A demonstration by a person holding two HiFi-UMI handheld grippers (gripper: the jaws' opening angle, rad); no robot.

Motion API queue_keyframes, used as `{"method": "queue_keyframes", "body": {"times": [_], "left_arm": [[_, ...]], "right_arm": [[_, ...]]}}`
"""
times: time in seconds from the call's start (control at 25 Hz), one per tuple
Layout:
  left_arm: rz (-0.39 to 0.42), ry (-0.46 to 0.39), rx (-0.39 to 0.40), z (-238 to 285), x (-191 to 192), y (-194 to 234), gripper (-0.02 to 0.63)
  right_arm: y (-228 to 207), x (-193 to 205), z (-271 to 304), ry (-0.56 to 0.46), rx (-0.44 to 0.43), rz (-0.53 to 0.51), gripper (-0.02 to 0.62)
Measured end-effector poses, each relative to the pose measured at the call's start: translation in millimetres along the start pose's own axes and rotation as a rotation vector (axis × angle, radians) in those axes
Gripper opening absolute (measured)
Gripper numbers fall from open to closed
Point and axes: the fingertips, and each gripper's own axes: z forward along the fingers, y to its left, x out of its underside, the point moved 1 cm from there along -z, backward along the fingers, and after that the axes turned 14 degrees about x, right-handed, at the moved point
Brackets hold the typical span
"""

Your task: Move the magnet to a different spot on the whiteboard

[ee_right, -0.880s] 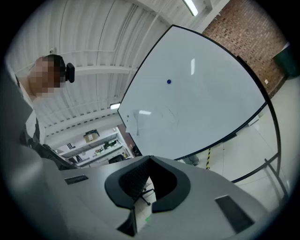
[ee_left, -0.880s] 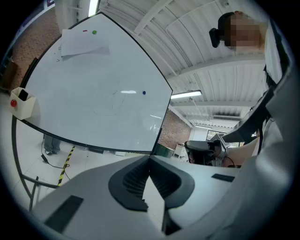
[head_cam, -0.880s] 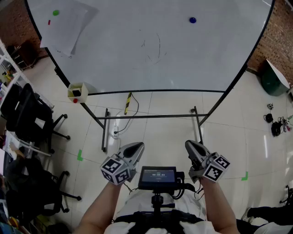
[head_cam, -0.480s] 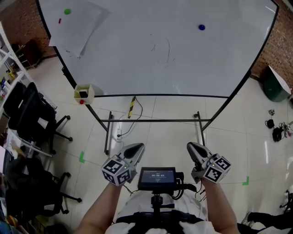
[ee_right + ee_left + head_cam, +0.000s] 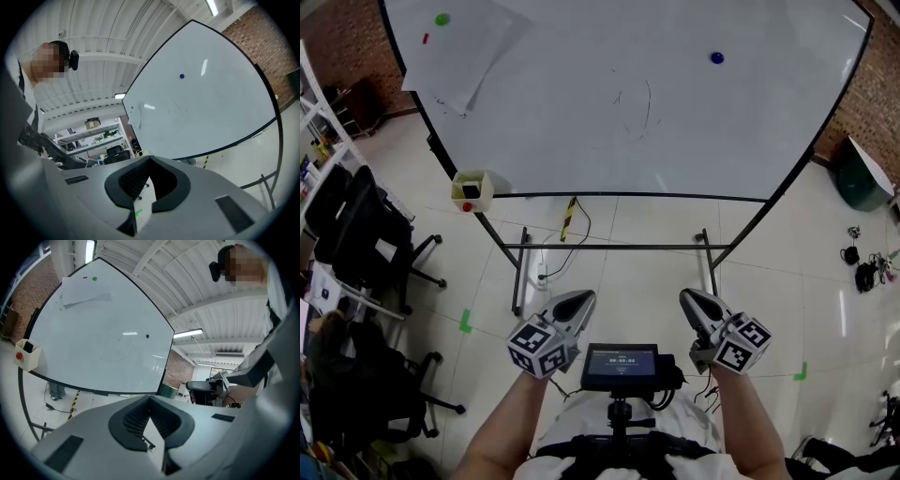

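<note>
blue magnet (image 5: 717, 57) sits lower and further right in head view than before | on whiteboard (image 5: 581, 122) at its 1 o'clock | left tool (image 5: 573, 303), right tool (image 5: 697, 302) at 6 o'clock, well apart from it, both closed narrow, empty

Held a blue magnet (image 5: 717, 57) toward the upper right of the whiteboard (image 5: 534, 141); a green magnet (image 5: 442, 19) and a small red one (image 5: 425, 38) at a tilted sheet of paper (image 5: 473, 52), upper left. Bore faint pen marks (image 5: 636, 103) near the middle, a pale yellow box (image 5: 472, 190) at the lower left corner. Stood on a tiled floor (image 5: 628, 281) with black office chairs (image 5: 366, 239), green tape marks (image 5: 465, 322) and a cable (image 5: 546, 267).
</note>
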Motion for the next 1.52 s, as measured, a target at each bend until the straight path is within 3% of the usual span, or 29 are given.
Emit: {"method": "queue_keyframes", "body": {"times": [0.2,0.4,0.72,1.0,1.52], "left_arm": [[0.021,-0.003,-0.003,11,-9,17,0.006],[-0.015,0.039,-0.074,-4,-2,31,0.006],[0.031,0.021,-0.118,36,-55,82,0.006],[0.081,0.015,-0.106,81,-97,118,0.006],[0.088,0.011,-0.098,164,-128,148,0.006]], "right_arm": [[-9,-11,26,-0.025,-0.023,-0.012,0.008],[-15,6,48,0.017,-0.059,0.079,0.008],[-48,-53,110,-0.033,-0.123,0.076,0.008],[-95,-86,141,-0.043,-0.097,0.037,0.008],[-157,-149,175,-0.101,-0.129,-0.022,0.008]]}}
